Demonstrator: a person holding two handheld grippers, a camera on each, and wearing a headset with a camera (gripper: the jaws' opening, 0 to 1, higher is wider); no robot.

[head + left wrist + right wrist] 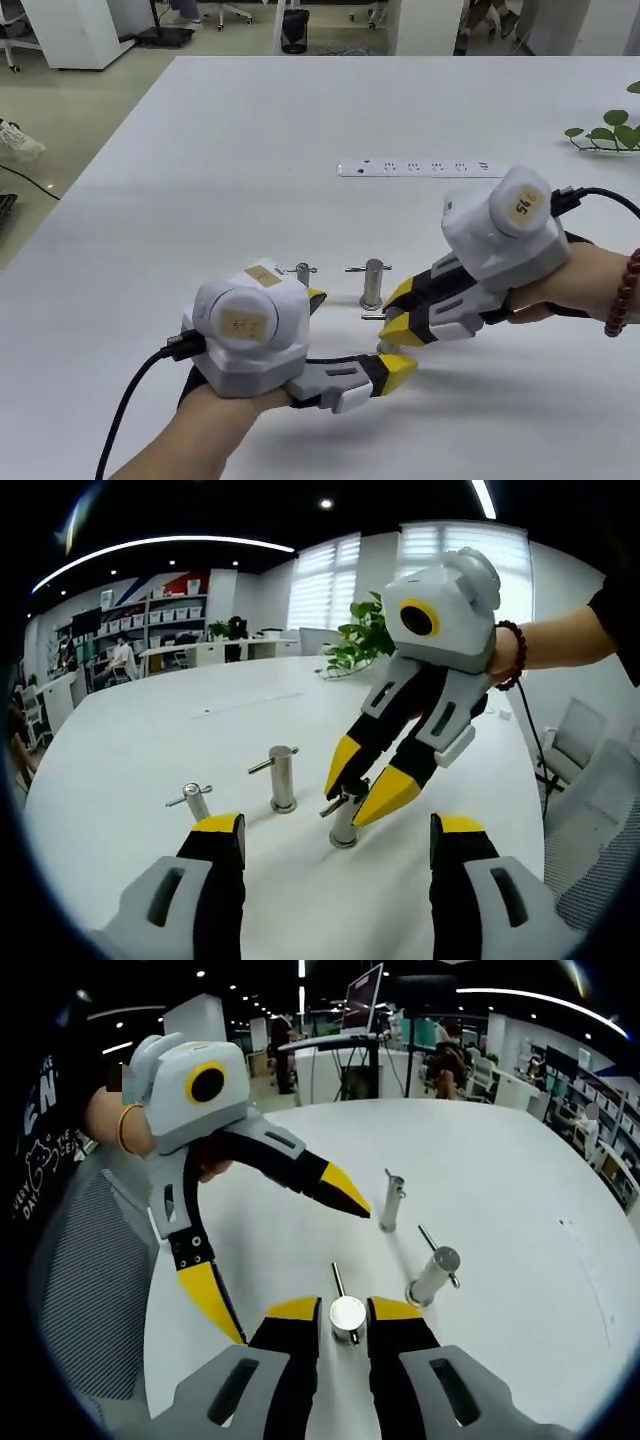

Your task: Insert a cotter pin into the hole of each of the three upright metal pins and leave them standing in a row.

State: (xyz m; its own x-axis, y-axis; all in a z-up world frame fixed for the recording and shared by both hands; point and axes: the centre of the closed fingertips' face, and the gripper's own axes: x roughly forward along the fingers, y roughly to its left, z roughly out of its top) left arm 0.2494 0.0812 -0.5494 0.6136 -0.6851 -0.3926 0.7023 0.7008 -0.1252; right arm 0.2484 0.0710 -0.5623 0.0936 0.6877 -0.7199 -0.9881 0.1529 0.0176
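Observation:
Three upright metal pins stand in a row on the white table (300,150). The far pin (197,802) and the middle pin (282,778) each carry a cotter pin through the top. In the head view the middle pin (372,283) shows between the grippers, and the far pin (302,272) peeks over the left gripper's body. My right gripper (347,1312) is shut around the head of the near pin (347,1316), with a cotter pin (337,1278) sticking out of it. My left gripper (338,830) is open, its jaws wide apart, facing that near pin (345,822) from a short distance.
A white power strip (420,168) lies farther back on the table. A green plant (605,135) sits at the right edge. The table's left edge (90,170) drops to the floor, and office furniture stands beyond.

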